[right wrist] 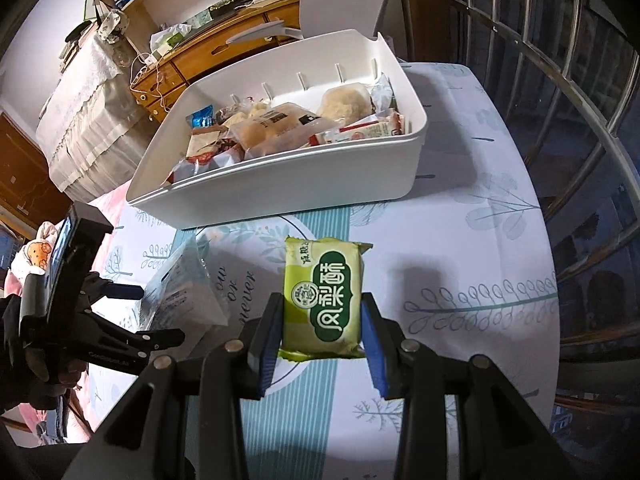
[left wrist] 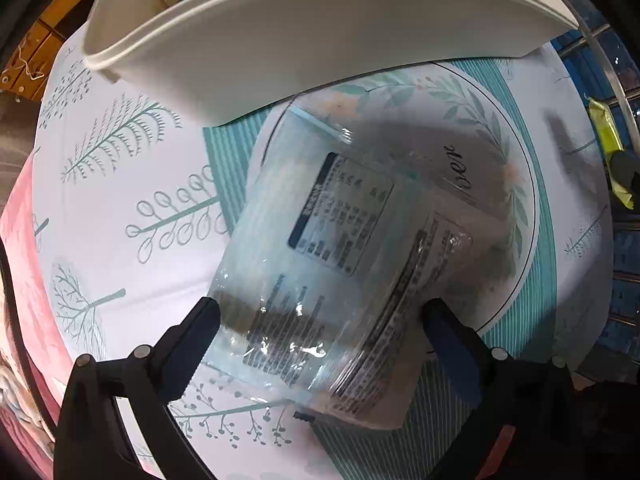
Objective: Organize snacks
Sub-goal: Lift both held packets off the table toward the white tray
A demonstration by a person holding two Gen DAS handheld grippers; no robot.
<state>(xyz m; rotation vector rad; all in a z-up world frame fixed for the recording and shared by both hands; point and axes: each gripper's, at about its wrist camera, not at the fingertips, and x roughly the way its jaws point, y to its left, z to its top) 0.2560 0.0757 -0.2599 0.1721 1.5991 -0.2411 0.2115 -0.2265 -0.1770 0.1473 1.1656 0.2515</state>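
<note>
Left gripper (left wrist: 320, 320) jaws grip clear snack packet (left wrist: 340, 240); right gripper (right wrist: 322, 330) jaws grip green pastry packet (right wrist: 322, 300); white bin (right wrist: 280, 176) on bench.

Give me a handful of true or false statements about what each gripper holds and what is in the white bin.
1. The right gripper grips a green and yellow snack packet. True.
2. The left gripper is empty. False: it holds a clear plastic printed packet.
3. The white plastic bin already contains several snacks. True.
4. The green packet lies inside the bin. False: it is in front of the bin, above the patterned tablecloth.
</note>
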